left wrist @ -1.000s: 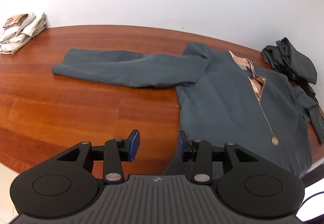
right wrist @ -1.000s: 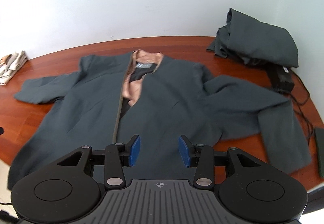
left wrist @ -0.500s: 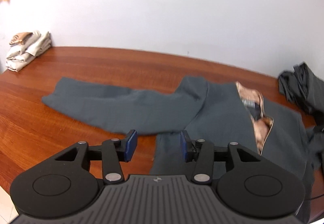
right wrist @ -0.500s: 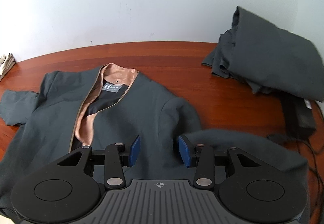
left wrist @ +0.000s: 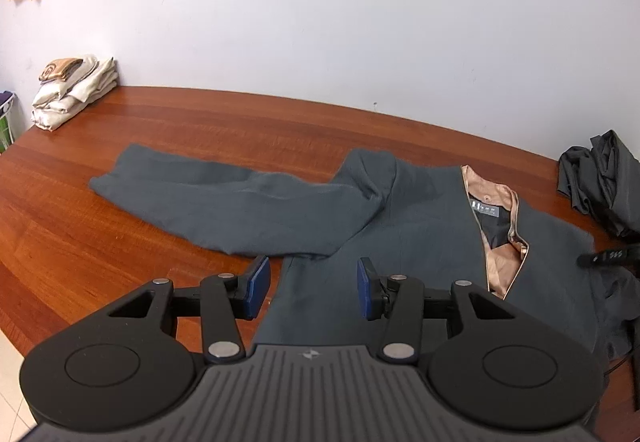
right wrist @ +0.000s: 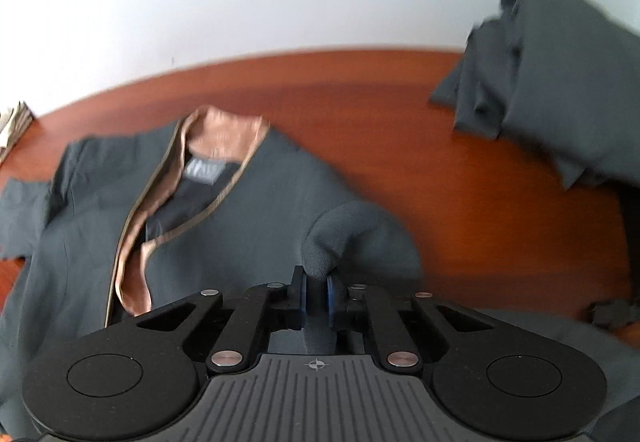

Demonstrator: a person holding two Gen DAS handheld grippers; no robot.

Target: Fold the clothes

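Note:
A dark grey jacket (left wrist: 420, 226) with a copper lining (left wrist: 500, 262) lies front up on the wooden table (left wrist: 240, 130). Its one sleeve (left wrist: 224, 198) stretches out to the left. My left gripper (left wrist: 312, 286) is open and empty, just above the jacket's left side near the armpit. In the right wrist view the jacket (right wrist: 240, 226) fills the near field. My right gripper (right wrist: 316, 294) is shut on a pinched fold of the jacket's right sleeve (right wrist: 336, 238) near the shoulder. The rest of that sleeve is hidden below the gripper.
A heap of dark grey cloth (right wrist: 560, 90) lies at the table's right end against the wall; it also shows in the left wrist view (left wrist: 604, 182). A stack of folded cream cloth (left wrist: 72, 90) sits at the far left. A black device (left wrist: 608, 256) lies right of the jacket.
My right gripper has moved forward and down onto the jacket's right sleeve and shut on a fold of it. My left gripper has moved closer to the jacket and stayed open.

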